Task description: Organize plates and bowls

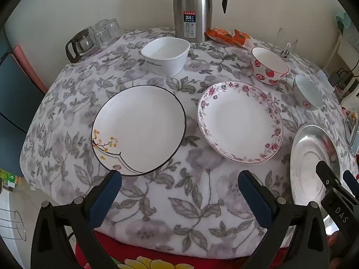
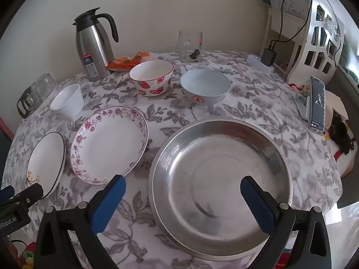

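Hovering above the near edge of the worktop (image 1: 157,201), which is covered by a cloth printed with grey leaves, the left tool (image 1: 179,179) stands with its blue-padded jaws spread wide and nothing between them but cloth. Just beyond its left finger lies the black-rimmed plate (image 1: 139,130), white with a small yellow-flower sprig, and beside that, to the right, the pink-flowered plate (image 1: 240,121); the two plates are close but apart. Behind them sits the white square bowl (image 1: 166,55), and further right the strawberry bowl (image 1: 268,66) and the pale blue bowl (image 1: 308,92), each standing alone and upright. The right tool (image 2: 182,186) is likewise wide open and empty, held over the near part of the steel dish (image 2: 221,183), a large round metal pan at the front right of the worktop; its right finger shows against the pan's inside and its left finger against the cloth just outside the rim, and whether either touches cannot be told. Along the back stand a steel thermos jug (image 1: 193,9), orange snack packets (image 1: 228,37), a clear glass mug (image 2: 190,44) and a cluster of upturned glasses (image 1: 96,38) at the far left. A phone (image 2: 317,103) leans propped at the right edge.
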Action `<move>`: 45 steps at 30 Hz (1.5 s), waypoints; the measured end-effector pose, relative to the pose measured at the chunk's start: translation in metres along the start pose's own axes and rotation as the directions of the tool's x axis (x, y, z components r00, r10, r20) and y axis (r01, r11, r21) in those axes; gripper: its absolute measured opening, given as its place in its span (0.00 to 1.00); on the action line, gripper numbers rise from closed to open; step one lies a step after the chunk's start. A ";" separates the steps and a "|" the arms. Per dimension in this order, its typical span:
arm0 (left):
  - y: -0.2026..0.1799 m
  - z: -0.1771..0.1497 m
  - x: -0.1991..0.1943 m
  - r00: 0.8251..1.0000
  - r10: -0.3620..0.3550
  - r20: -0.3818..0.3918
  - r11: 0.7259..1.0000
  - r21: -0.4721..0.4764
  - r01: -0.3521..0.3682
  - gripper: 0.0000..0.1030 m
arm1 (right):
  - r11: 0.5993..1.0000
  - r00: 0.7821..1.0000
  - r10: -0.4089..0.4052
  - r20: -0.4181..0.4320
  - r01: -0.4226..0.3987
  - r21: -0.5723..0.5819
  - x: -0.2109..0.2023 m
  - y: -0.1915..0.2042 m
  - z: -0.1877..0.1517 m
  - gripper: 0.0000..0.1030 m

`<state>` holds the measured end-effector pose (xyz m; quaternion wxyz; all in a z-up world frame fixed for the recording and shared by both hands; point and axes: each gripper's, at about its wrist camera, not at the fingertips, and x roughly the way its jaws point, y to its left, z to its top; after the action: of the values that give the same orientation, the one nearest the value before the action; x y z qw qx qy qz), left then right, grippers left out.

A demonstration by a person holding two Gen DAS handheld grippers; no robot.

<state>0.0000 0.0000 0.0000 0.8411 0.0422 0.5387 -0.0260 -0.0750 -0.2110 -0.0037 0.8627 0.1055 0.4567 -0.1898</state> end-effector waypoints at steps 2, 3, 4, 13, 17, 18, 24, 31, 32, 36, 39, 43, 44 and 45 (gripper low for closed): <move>0.000 0.000 0.000 1.000 0.007 -0.001 1.000 0.003 -0.007 1.00 | 1.000 1.000 -0.001 -0.002 0.001 0.000 0.000 0.001 0.000 1.00; 0.000 0.000 0.000 1.000 0.006 0.000 1.000 0.002 -0.006 1.00 | 1.000 1.000 -0.002 -0.001 0.002 -0.001 0.000 0.001 0.000 1.00; 0.000 0.000 0.000 1.000 0.005 0.000 1.000 0.000 -0.005 1.00 | 1.000 1.000 -0.002 -0.001 0.002 -0.002 0.000 0.001 0.000 1.00; 0.000 0.000 0.000 1.000 -0.001 -0.002 1.000 -0.001 0.001 1.00 | 1.000 1.000 -0.006 0.002 0.006 -0.003 -0.001 0.003 0.000 1.00; 0.000 0.000 0.000 1.000 -0.001 -0.004 1.000 -0.001 0.001 1.00 | 1.000 1.000 -0.007 0.002 0.007 -0.004 -0.001 0.004 0.000 1.00; 0.001 0.001 0.000 1.000 -0.001 -0.004 1.000 -0.002 0.001 1.00 | 1.000 1.000 -0.007 0.002 0.007 -0.004 -0.001 0.004 0.000 1.00; 0.000 0.001 0.000 1.000 -0.001 -0.005 1.000 -0.001 0.001 1.00 | 1.000 1.000 -0.007 0.002 0.007 -0.004 -0.001 0.001 0.000 1.00; 0.000 0.001 0.000 1.000 -0.001 -0.007 1.000 -0.001 0.001 1.00 | 1.000 1.000 -0.009 0.002 0.009 -0.004 0.000 0.005 -0.001 1.00; 0.000 0.001 0.000 1.000 -0.001 -0.007 1.000 -0.001 0.001 1.00 | 1.000 1.000 -0.008 0.002 0.008 -0.005 0.000 0.005 -0.001 1.00; 0.000 0.001 0.000 1.000 -0.001 -0.008 1.000 -0.001 0.001 1.00 | 1.000 1.000 -0.008 0.002 0.008 -0.006 0.000 0.004 -0.001 1.00; 0.000 0.001 0.000 1.000 -0.001 -0.009 1.000 -0.001 0.001 1.00 | 1.000 1.000 -0.008 0.002 0.008 -0.006 0.000 0.004 -0.001 1.00; 0.000 0.001 0.000 1.000 -0.001 -0.008 1.000 -0.001 0.001 1.00 | 1.000 1.000 -0.008 0.001 0.008 -0.006 0.000 0.005 -0.001 1.00; 0.000 0.001 0.000 1.000 -0.001 -0.009 1.000 -0.001 0.001 1.00 | 1.000 1.000 -0.008 0.001 0.008 -0.006 0.000 0.004 -0.001 1.00; 0.000 0.001 0.000 1.000 -0.001 -0.009 1.000 0.000 0.001 1.00 | 1.000 1.000 -0.008 0.001 0.008 -0.006 0.000 0.004 -0.001 1.00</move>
<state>0.0014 0.0003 0.0003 0.8386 0.0419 0.5426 -0.0260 -0.0741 -0.2066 -0.0040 0.8625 0.1009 0.4572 -0.1918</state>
